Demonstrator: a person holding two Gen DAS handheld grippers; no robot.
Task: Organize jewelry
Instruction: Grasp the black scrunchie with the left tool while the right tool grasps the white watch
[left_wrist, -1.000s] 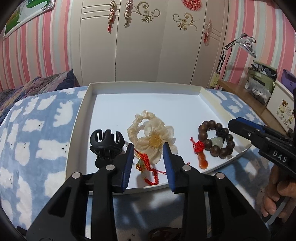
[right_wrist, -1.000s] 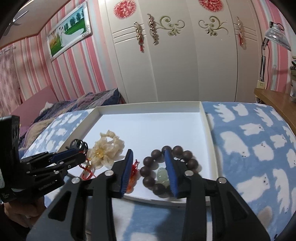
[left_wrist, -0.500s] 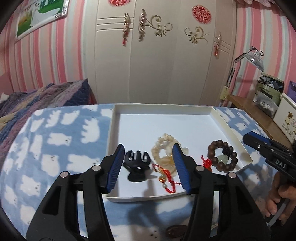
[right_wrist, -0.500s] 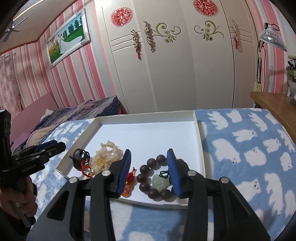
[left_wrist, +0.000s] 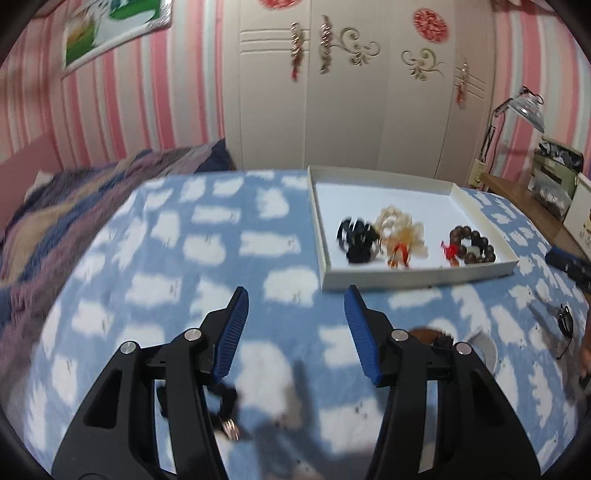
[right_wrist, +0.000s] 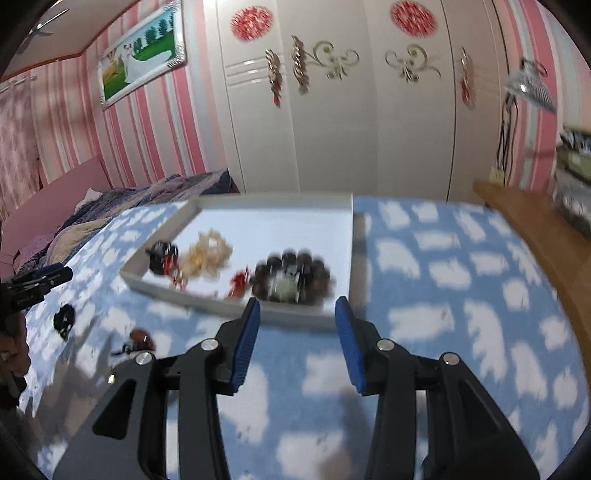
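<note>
Left wrist view: dark item (left_wrist: 225, 400) blurred behind left tool (left_wrist: 295, 314).

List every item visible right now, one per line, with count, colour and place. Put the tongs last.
tray: one, white, shallow, on the blanket
hair claw: one, black, left end of the tray
flower scrunchie: one, cream, middle of the tray, beside the hair claw
red cord charm: one, red, near the tray's front edge, by the flower scrunchie
bead bracelet: one, dark brown with pale pendant and red tassel, right end of the tray
blanket: one, blue with white shapes, under everything
small dark items: a few, blurred, on the blanket outside the tray
left tongs: open, empty, above the blanket
right tongs: open, empty, before the tray
</note>
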